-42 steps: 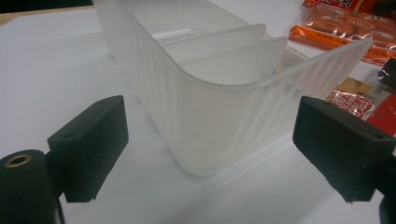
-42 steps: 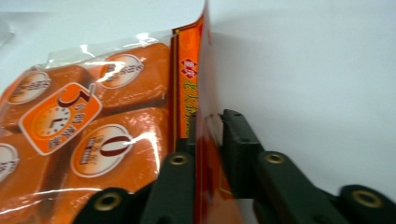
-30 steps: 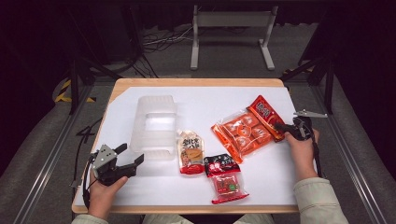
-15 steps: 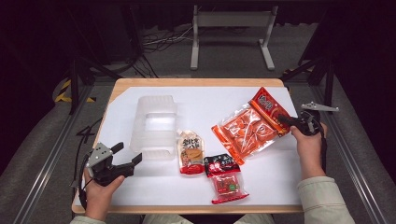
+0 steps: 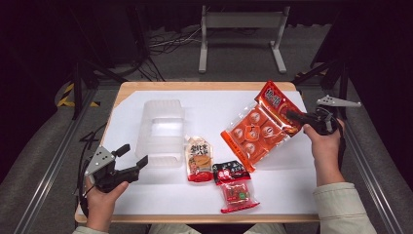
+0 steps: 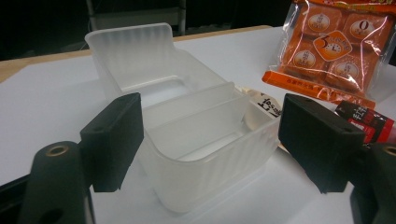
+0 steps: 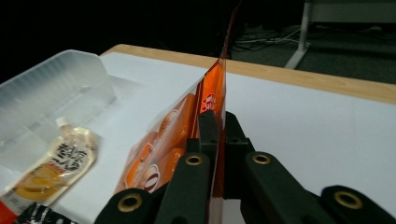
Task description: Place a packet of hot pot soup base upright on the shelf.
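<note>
Left gripper (image 5: 130,157): matt black body — two blocky rectangular jaws, a small hole in each face; grey three-cornered plate on top.
Right gripper (image 5: 292,116): black linkage arms with brass-coloured rivets at the pivots; grey three-cornered plate above.
Cable: thin, black, trailing from the left gripper.
Sleeves: pale beige-green cuffs — both forearms.

Bright table, dark surroundings, mild blur.

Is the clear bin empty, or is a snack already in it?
Empty: both compartments of the bin show bare plastic; the three snack packs lie outside or hang from the right gripper.
</note>
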